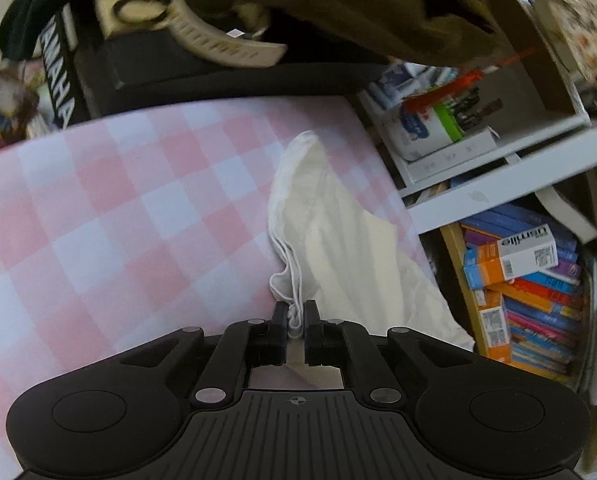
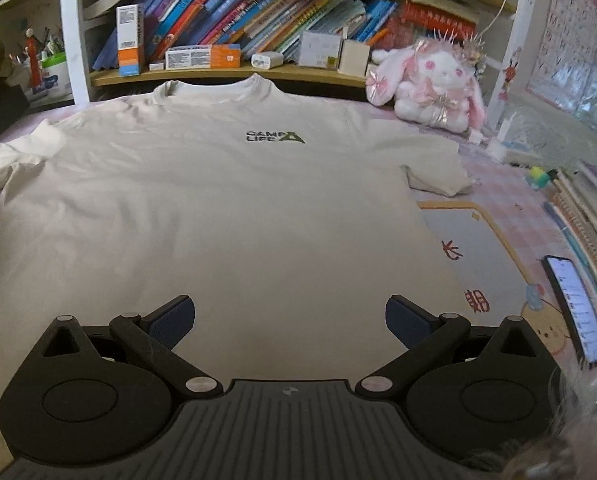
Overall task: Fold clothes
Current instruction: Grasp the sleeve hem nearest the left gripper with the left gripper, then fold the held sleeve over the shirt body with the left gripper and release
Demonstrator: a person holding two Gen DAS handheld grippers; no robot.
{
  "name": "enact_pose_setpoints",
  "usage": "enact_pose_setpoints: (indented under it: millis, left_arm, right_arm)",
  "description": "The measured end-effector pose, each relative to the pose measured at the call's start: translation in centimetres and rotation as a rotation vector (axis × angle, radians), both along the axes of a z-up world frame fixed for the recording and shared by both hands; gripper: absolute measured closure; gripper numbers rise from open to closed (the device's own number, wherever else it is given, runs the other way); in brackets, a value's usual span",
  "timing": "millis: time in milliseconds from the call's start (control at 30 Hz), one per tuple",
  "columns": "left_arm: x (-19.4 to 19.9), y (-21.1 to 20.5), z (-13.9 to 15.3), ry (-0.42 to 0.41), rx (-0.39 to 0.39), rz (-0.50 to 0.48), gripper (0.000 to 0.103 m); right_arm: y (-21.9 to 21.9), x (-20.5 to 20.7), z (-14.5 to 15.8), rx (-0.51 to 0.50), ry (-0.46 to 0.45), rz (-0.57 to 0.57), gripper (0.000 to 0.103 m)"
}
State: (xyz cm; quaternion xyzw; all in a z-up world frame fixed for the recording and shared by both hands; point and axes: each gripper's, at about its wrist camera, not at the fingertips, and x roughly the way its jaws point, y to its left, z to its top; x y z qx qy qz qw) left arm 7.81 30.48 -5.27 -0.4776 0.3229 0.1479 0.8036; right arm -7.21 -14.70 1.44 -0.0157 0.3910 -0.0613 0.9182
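Your left gripper is pinched on the sleeve hem of the shirt, which lies flat on the pink checked cloth. Your right gripper hangs wide open and empty over its lower half. Bookshelves and a plush rabbit line the far edge; a lit phone lies right.

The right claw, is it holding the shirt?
No, the right claw is wide open above the shirt, its pads apart with nothing between them.

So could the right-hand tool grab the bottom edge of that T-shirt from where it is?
Probably yes: the right gripper hangs open over the T-shirt, fingers spread, and nothing lies on the cloth below it.
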Motion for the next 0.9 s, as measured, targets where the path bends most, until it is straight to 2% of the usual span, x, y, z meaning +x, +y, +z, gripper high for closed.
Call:
enact_pose_setpoints:
  millis: [167, 233, 300, 333, 400, 467, 533, 567, 633, 667, 700, 733, 767, 800, 900]
  left_arm:
    - [1.4, -3.0, 3.0, -0.011, 0.121, -0.028, 0.097]
    - [2.2, -4.6, 4.3, -0.016, 0.175, -0.062, 0.097]
    - [3.0, -6.9, 5.9, -0.035, 0.248, -0.137, 0.097]
    - [3.5, -8.5, 6.9, -0.035, 0.318, -0.209, 0.097]
    - [4.6, -13.4, 8.4, -0.020, 0.535, -0.419, 0.097]
    - [4.9, -18.3, 8.6, -0.015, 0.707, -0.646, 0.096]
    - [5.1, -22.0, 7.1, 0.032, 0.791, -0.831, 0.086]
    - [5.3, -22.9, 6.1, 0.071, 0.809, -0.860, 0.087]
    - [5.4, -23.0, 4.8, 0.125, 0.786, -0.846, 0.084]
    - [5.2, -22.6, 4.6, 0.120, 0.755, -0.832, 0.074]
    - [5.1, -22.1, 4.5, 0.112, 0.721, -0.817, 0.057]
    - [4.8, -21.3, 4.6, 0.093, 0.695, -0.784, 0.045]
    - [4.6, -20.5, 4.7, 0.073, 0.671, -0.748, 0.027]
    - [4.4, -19.8, 4.8, 0.052, 0.646, -0.713, 0.026]
    - [4.5, -16.5, 4.6, 0.013, 0.473, -0.549, 0.026]
  right_arm:
    - [-2.8, 1.9, -1.1, 0.053, 0.037, 0.045, 0.000]
    - [-3.7, 2.5, -1.5, 0.097, 0.054, 0.063, 0.000]
    - [-4.2, 2.9, -1.8, 0.121, 0.060, 0.089, 0.000]
    - [-4.4, 3.0, -1.9, 0.126, 0.062, 0.101, 0.000]
    - [-5.0, 3.3, -2.2, 0.141, 0.071, 0.113, 0.000]
    - [-5.6, 3.7, -2.4, 0.159, 0.084, 0.110, 0.000]
    - [-6.3, 4.1, -2.7, 0.176, 0.100, 0.097, 0.000]
    - [-6.6, 4.4, -2.9, 0.185, 0.108, 0.090, 0.000]
    - [-6.8, 4.7, -2.9, 0.189, 0.107, 0.087, 0.000]
    - [-6.9, 4.9, -2.9, 0.190, 0.108, 0.092, 0.000]
    - [-7.0, 4.9, -2.9, 0.191, 0.109, 0.095, 0.000]
    - [-7.1, 5.0, -2.9, 0.192, 0.109, 0.098, 0.000]
    - [-7.1, 5.0, -2.9, 0.192, 0.107, 0.100, 0.000]
    - [-7.1, 4.9, -2.9, 0.189, 0.105, 0.103, 0.000]
    - [-6.9, 4.8, -3.1, 0.168, 0.103, 0.114, 0.000]
